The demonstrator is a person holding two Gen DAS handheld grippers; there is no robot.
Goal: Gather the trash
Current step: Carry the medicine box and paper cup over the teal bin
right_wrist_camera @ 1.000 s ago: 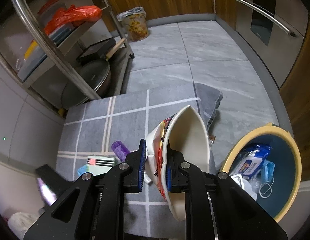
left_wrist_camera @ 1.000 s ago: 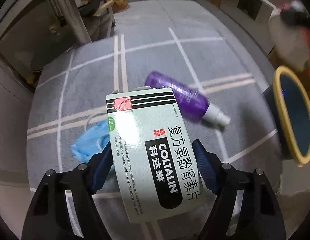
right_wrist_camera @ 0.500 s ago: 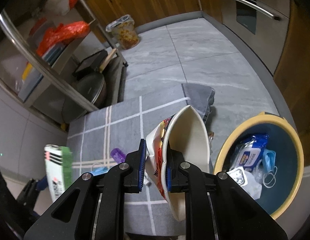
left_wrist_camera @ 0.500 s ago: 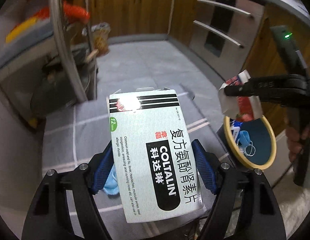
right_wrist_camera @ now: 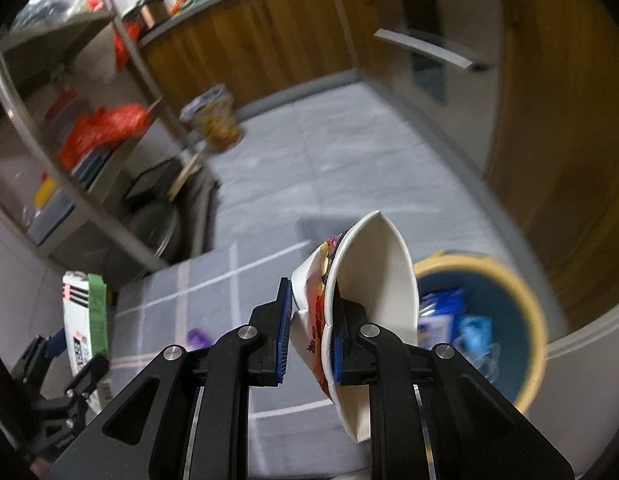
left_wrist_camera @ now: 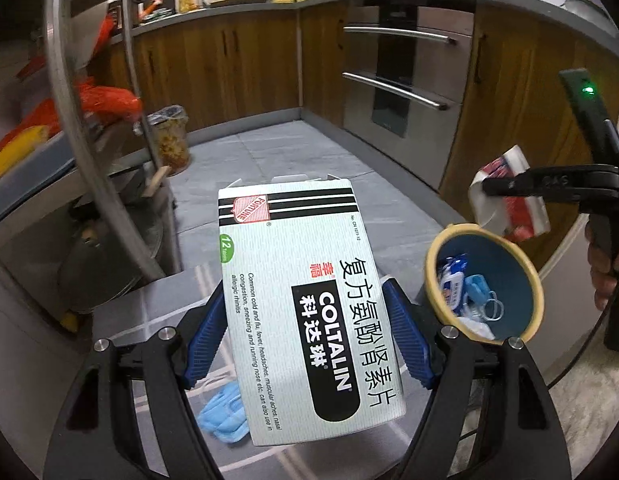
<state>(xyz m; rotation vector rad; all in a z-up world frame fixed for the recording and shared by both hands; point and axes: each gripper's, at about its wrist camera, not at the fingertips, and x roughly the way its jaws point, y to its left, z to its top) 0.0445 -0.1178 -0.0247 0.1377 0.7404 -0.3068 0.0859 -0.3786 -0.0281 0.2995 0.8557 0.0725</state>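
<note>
My left gripper (left_wrist_camera: 305, 340) is shut on a white and green Coltalin medicine box (left_wrist_camera: 301, 292), held up in the air left of the bin. A round bin (left_wrist_camera: 433, 256) with a yellow rim and blue inside holds wipes and a blue mask. My right gripper (right_wrist_camera: 309, 336) is shut on a squashed white paper noodle bowl (right_wrist_camera: 369, 300), just left of the bin (right_wrist_camera: 541, 320). From the left wrist view the bowl (left_wrist_camera: 505, 208) hangs above the bin's far rim. On the grey rug lie a blue face mask (left_wrist_camera: 225, 412) and a purple bottle (right_wrist_camera: 199, 338).
A steel rack (left_wrist_camera: 89, 152) with pans and orange bags stands on the left. A bagged small bin (left_wrist_camera: 169, 140) sits by the wooden cabinets (left_wrist_camera: 229, 64). An oven front (left_wrist_camera: 405, 80) is at the back right. A person's hand (left_wrist_camera: 601, 272) grips the right handle.
Both grippers rose from the rug and tipped up, so cabinets and counter now show. The right gripper carried the bowl toward the bin. The box and bowl stay gripped.
</note>
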